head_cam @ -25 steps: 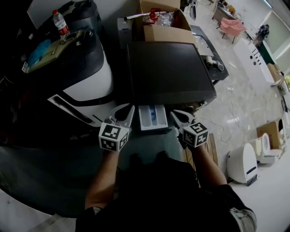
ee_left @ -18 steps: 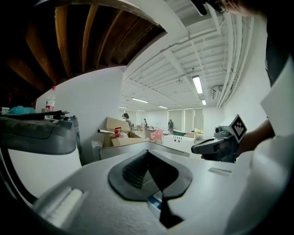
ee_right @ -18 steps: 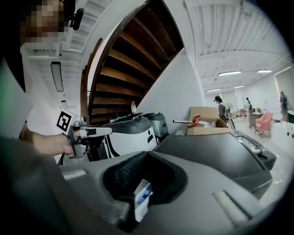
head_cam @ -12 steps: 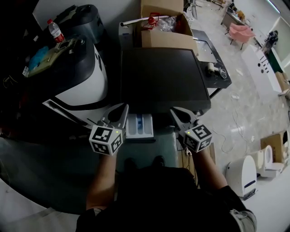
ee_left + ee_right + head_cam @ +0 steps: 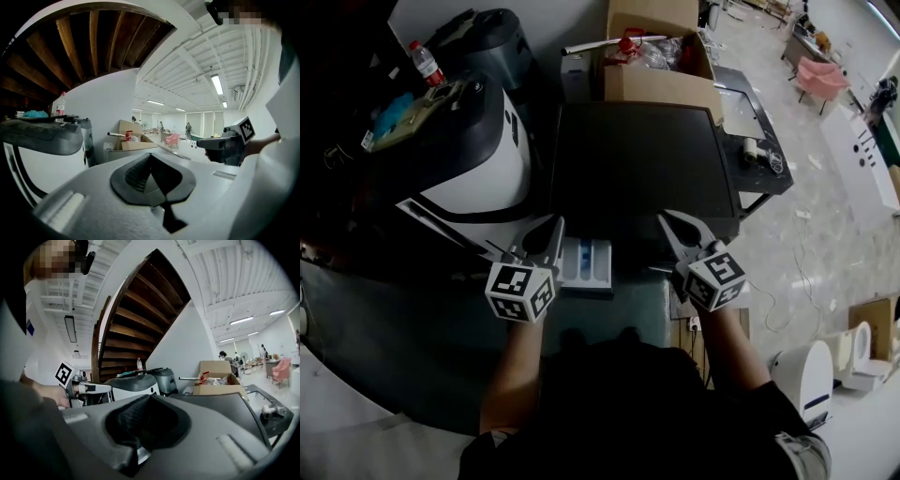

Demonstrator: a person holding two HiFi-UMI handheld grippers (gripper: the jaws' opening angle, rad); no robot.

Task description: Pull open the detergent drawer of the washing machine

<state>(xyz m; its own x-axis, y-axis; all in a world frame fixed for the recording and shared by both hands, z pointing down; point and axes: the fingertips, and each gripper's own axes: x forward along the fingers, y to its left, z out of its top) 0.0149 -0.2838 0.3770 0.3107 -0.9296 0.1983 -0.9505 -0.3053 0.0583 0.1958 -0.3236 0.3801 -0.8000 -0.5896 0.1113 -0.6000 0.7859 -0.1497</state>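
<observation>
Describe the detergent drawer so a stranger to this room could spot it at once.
Find the washing machine, the box with the flat dark top in the middle of the head view. At the left of its near edge the detergent drawer sticks out, pulled open. It is a small white tray with a blue insert, unlike the big rounded black-and-white machine beside it.
</observation>
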